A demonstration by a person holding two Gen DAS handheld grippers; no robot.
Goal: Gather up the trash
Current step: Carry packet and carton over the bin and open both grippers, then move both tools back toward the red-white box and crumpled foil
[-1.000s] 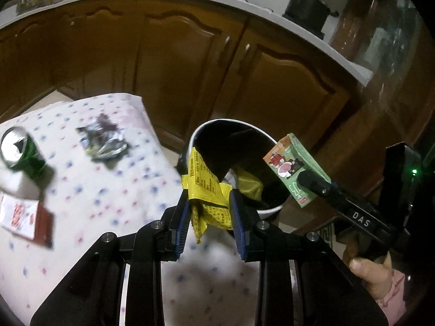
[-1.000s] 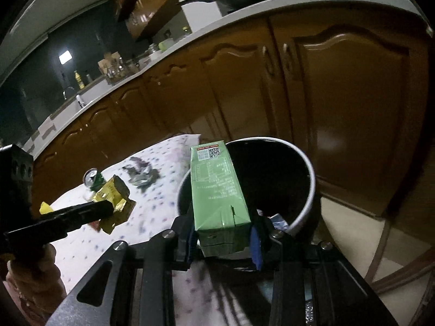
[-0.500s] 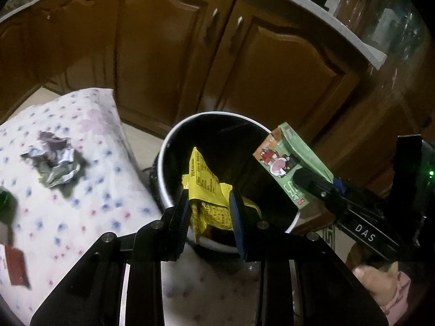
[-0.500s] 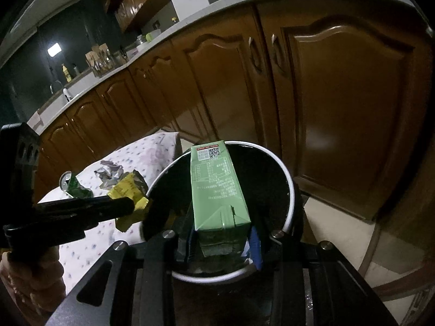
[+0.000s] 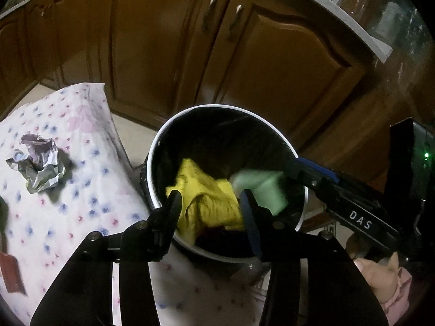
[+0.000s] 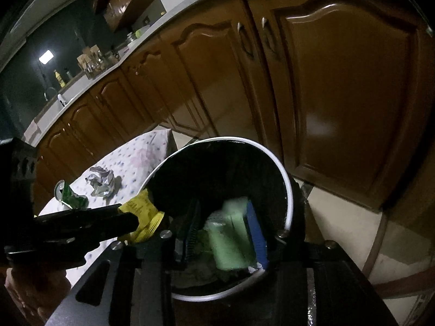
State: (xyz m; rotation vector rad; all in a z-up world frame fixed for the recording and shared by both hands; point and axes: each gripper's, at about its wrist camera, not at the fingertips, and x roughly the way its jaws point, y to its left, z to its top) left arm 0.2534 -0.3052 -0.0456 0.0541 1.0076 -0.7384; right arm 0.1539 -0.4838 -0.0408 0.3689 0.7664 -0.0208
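A white-rimmed black bin (image 5: 217, 106) stands on the floor under both grippers. My left gripper (image 5: 209, 206) hangs over its near rim with jaws opening. The yellow wrapper (image 5: 206, 198) is blurred between them, loose and dropping into the bin. My right gripper (image 6: 224, 233) is over the bin (image 6: 288, 190) too, jaws opening. The green carton (image 6: 231, 239) is blurred and tilted between the fingers, with a gap to the left pad. It also shows from the left wrist as a green carton (image 5: 261, 187) inside the bin.
A floral tablecloth (image 5: 81, 203) beside the bin carries crumpled foil (image 5: 40, 168), a red packet (image 5: 11, 271) and a green can (image 6: 69, 195). Brown cabinet doors (image 5: 163, 40) stand close behind the bin. A person's hand (image 5: 380, 271) holds the right gripper.
Both grippers moved forward and down over the bin. Both sets of jaws have spread, and the wrapper and carton have slipped from upright grips and fall blurred into the bin.
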